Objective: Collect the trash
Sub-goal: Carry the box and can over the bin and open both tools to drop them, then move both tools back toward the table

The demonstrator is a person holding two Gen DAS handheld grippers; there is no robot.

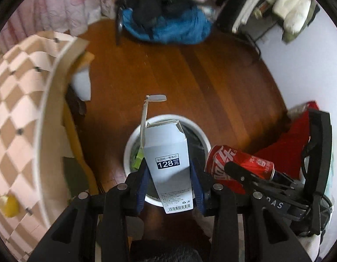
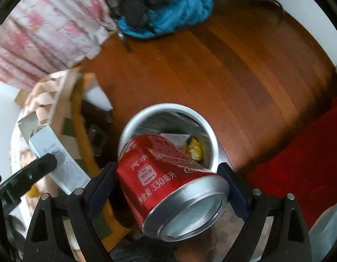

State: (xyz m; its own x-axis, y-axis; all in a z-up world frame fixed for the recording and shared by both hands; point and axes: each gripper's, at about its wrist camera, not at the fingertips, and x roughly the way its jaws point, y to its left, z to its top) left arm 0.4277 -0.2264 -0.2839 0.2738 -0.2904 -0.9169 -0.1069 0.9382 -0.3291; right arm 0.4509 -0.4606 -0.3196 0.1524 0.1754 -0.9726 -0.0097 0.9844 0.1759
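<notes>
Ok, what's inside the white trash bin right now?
In the white bin, a yellow wrapper and white paper show. The red can in the right gripper covers the rest; the bottom is hidden.

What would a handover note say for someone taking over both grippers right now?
Left gripper: shut on the white carton, held upright above the white bin.
Right gripper: shut on the red cola can, tilted, base toward the camera, over the same bin's near rim.
Done: both items picked up and carried to the bin, which already holds some wrappers.
Left: release the carton and the can into the bin, then check the floor for more trash; none is clearly visible here.
</notes>
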